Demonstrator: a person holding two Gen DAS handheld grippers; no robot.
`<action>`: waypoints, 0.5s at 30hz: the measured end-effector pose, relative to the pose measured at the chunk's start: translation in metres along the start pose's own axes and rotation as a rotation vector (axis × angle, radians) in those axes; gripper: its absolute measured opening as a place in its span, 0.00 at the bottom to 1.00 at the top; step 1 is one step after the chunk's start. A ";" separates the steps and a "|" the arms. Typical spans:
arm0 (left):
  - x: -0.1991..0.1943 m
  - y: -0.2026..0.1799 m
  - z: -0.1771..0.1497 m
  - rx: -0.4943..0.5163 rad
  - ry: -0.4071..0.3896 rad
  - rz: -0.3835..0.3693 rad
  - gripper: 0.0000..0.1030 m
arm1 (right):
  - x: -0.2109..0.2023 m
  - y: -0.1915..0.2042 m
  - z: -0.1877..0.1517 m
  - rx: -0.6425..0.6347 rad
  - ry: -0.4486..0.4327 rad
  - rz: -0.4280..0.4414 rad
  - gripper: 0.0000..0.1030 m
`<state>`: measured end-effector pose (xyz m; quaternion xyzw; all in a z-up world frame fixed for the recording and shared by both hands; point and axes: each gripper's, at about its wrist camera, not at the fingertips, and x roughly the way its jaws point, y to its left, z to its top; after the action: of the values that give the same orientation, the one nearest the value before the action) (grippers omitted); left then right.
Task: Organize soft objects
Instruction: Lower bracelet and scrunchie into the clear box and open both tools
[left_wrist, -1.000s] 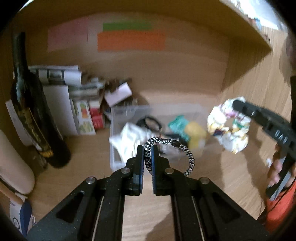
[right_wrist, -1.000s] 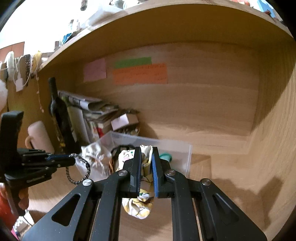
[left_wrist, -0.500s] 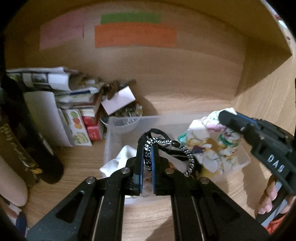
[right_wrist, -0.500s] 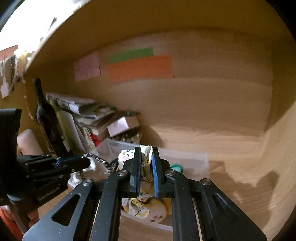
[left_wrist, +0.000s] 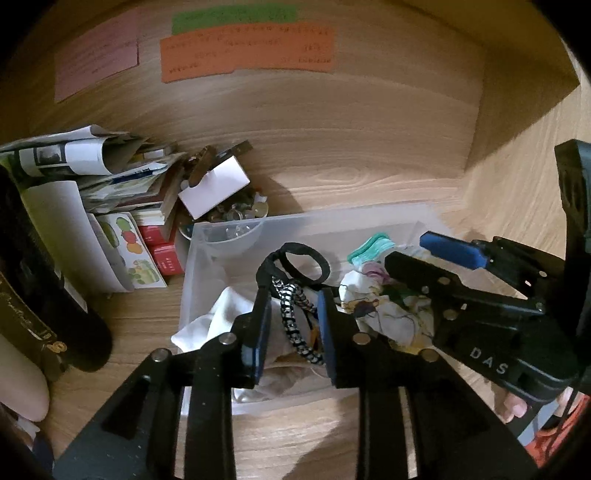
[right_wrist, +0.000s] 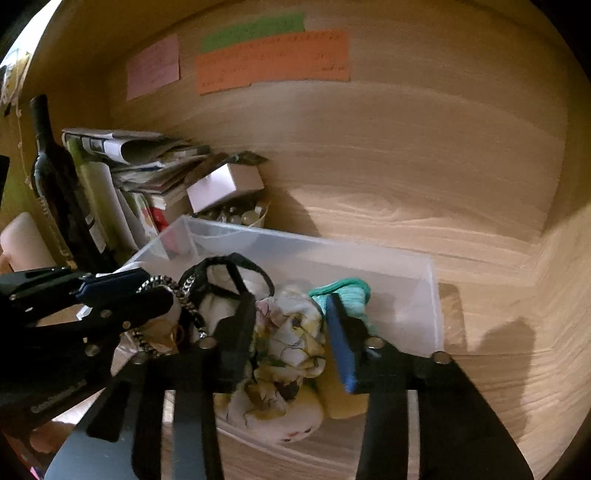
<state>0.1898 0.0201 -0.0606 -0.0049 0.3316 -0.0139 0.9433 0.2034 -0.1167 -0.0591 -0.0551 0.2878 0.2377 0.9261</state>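
Note:
A clear plastic bin (left_wrist: 317, 219) (right_wrist: 424, 295) stands on the wooden shelf floor. My left gripper (left_wrist: 293, 291) is open over it; the black-and-white braided band (left_wrist: 293, 325) lies between its fingers in the bin, beside a black hair tie (left_wrist: 306, 258) and white cloth (left_wrist: 218, 317). My right gripper (right_wrist: 290, 317) is open above the floral cloth (right_wrist: 291, 343) (left_wrist: 384, 314), which rests in the bin near a teal piece (right_wrist: 347, 291) (left_wrist: 373, 247). Each gripper shows in the other's view: the right (left_wrist: 413, 254), the left (right_wrist: 144, 291).
A dark wine bottle (right_wrist: 59, 184) (left_wrist: 40, 295) stands at left. Stacked papers and booklets (left_wrist: 92, 173) and a small bowl of odds with a white card (left_wrist: 221, 199) lie behind the bin. Coloured notes (left_wrist: 251, 48) hang on the back wall. Shelf side wall is at right.
Both grippers moved forward over the bin and opened. The braided band and the floral cloth were let go and now lie in the bin.

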 end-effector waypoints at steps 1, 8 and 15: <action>-0.004 0.001 0.000 -0.003 -0.004 -0.005 0.25 | -0.002 0.000 0.002 0.001 -0.007 -0.001 0.40; -0.040 0.005 0.003 -0.015 -0.076 -0.023 0.25 | -0.037 0.002 0.012 -0.014 -0.097 0.002 0.48; -0.084 0.005 0.000 -0.017 -0.175 -0.035 0.34 | -0.086 0.011 0.013 -0.041 -0.198 0.018 0.60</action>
<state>0.1246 0.0278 -0.0079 -0.0200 0.2477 -0.0269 0.9683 0.1427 -0.1394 0.0001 -0.0476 0.1906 0.2561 0.9465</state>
